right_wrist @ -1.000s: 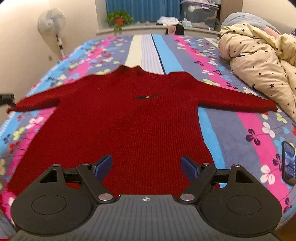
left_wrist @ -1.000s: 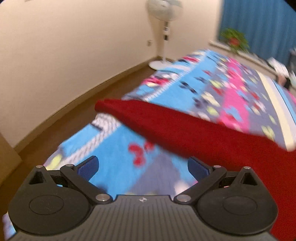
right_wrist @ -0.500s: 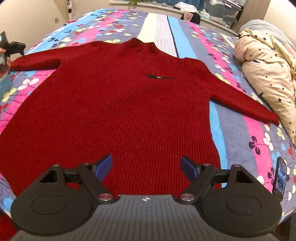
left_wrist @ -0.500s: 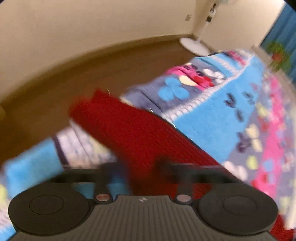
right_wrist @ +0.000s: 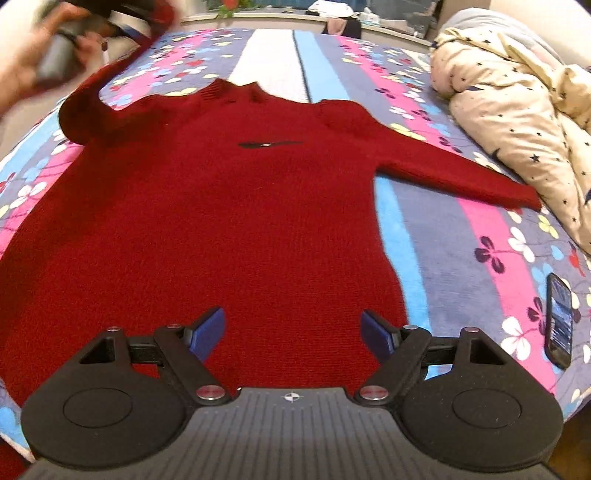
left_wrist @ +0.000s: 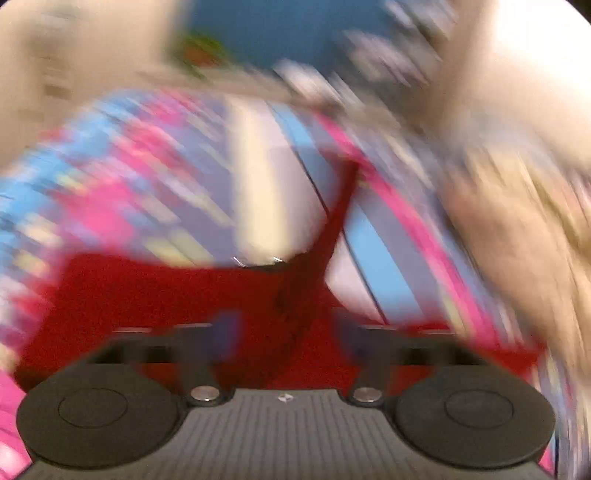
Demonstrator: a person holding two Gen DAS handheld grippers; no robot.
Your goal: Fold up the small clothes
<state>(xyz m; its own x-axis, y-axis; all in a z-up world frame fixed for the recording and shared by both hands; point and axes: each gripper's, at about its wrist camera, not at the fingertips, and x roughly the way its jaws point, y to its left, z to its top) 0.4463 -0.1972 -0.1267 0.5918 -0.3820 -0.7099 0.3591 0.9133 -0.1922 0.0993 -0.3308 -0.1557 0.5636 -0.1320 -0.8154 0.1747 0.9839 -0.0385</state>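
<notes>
A dark red knit sweater (right_wrist: pixel 221 221) lies front up on the flowered bedspread (right_wrist: pixel 461 266). Its right sleeve (right_wrist: pixel 461 173) is stretched flat towards the duvet. Its left sleeve (right_wrist: pixel 107 81) is lifted off the bed and rises to a person's hand (right_wrist: pixel 22 70) at the top left, which carries my left gripper. The left wrist view is badly blurred: my left gripper (left_wrist: pixel 288 328) has its jaws opening and standing wide, with red sleeve cloth (left_wrist: pixel 306 295) between them. My right gripper (right_wrist: pixel 293 332) is open and empty above the sweater's lower part.
A cream star-print duvet (right_wrist: pixel 517 110) is heaped on the bed's right side. A dark phone (right_wrist: pixel 559 321) lies near the bed's right edge. A windowsill with a potted plant (right_wrist: pixel 231 3) and blue curtains runs behind the bed.
My left gripper shut on the left sleeve's end, swung it up and inward over the bed, and now its jaws stand apart. The right gripper came a little closer to the sweater.
</notes>
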